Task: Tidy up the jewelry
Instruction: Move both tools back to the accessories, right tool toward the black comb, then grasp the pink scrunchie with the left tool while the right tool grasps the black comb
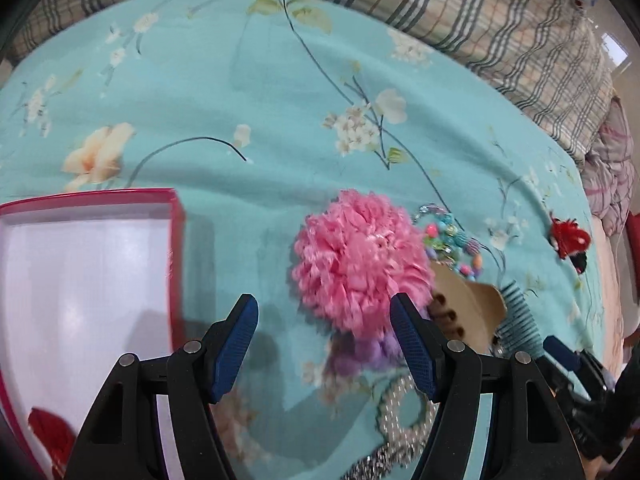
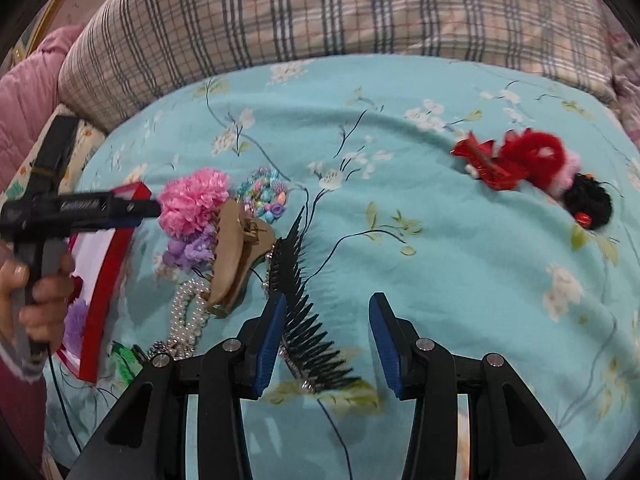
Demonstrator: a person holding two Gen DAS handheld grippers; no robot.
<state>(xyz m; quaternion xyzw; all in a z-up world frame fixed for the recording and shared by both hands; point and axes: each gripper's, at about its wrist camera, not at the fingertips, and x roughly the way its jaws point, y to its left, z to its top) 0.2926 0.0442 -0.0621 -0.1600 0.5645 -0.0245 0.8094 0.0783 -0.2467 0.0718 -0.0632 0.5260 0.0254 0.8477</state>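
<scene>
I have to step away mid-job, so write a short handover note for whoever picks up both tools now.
Left tool: open, empty, hovering at the pink pom-pom flower.
Right tool: open, empty, with the black comb just under its left finger.
Red-rimmed box: on the left of the teal bedsheet; it already holds a red piece and a purple one.
Left to sort: the flower, bead bracelet, tan claw clip, pearl strand, comb, and the red and black hair pieces off to the right.
</scene>
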